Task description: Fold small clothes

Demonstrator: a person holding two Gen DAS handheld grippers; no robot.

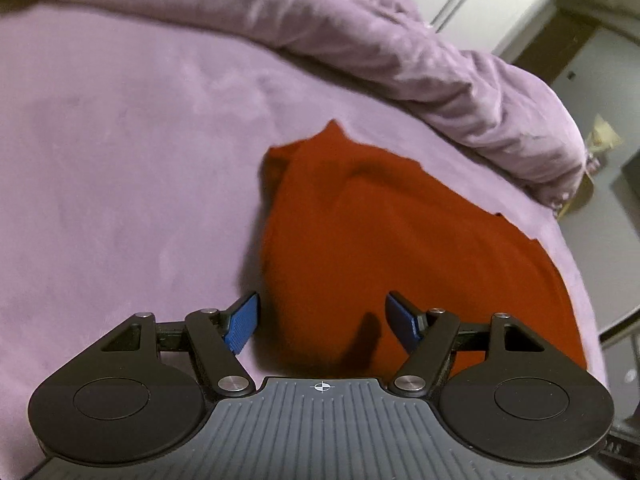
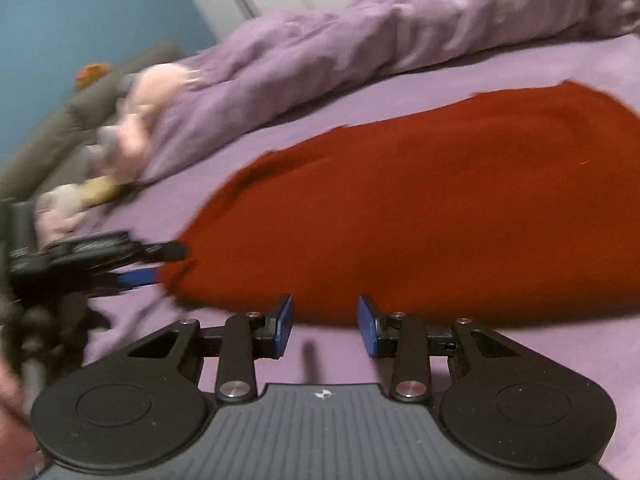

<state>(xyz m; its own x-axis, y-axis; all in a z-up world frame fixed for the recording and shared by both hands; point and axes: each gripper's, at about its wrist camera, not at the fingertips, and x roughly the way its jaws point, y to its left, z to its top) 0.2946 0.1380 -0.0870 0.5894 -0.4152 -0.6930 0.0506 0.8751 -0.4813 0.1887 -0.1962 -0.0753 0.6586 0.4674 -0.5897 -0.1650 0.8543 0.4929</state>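
I see both my grippers, left (image 1: 322, 322) and right (image 2: 325, 326), gaping and empty beside the red knitted garment (image 1: 384, 240), partly cut off, on the lilac bedsheet (image 1: 120, 160), blurred soft toys (image 2: 132, 120) far left.

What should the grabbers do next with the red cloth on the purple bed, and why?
Probably the left gripper should ease forward and shut its jaws on the near edge of the red cloth. Its jaws are open right at that edge, holding nothing. The right gripper is open too, just short of the cloth on the purple sheet, so no fold can start until an edge is pinched.
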